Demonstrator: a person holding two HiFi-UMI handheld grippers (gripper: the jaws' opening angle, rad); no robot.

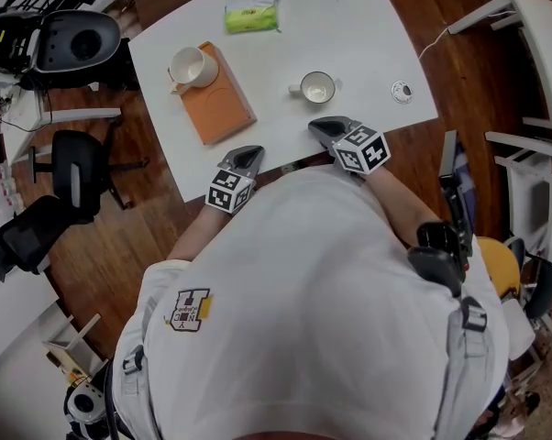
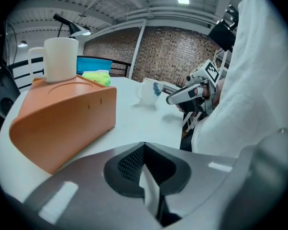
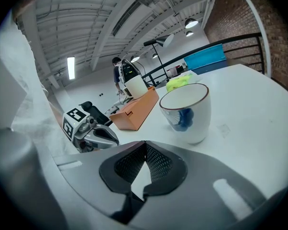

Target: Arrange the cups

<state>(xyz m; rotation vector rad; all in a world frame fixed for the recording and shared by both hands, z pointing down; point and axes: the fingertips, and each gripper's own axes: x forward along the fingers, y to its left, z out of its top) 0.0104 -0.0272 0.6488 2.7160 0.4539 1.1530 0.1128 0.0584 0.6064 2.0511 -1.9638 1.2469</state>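
Observation:
A white mug (image 1: pixel 193 66) stands on the far end of an orange stand (image 1: pixel 223 102) on the white table (image 1: pixel 368 35). In the left gripper view the mug (image 2: pixel 61 57) tops the stand (image 2: pixel 62 114). A second cup with a blue pattern (image 1: pixel 316 87) sits on the bare table, just beyond my right gripper (image 1: pixel 329 128); it looms close in the right gripper view as the cup (image 3: pixel 187 111). My left gripper (image 1: pixel 247 159) hovers at the table's near edge, right of the stand's near end. Both grippers, the left (image 2: pixel 143 145) and the right (image 3: pixel 145 145), are shut with nothing in them.
A green packet (image 1: pixel 252 14) lies at the table's far side. A small round object (image 1: pixel 402 91) rests right of the patterned cup. Office chairs (image 1: pixel 74 168) stand on the wooden floor to the left, white furniture (image 1: pixel 542 81) to the right.

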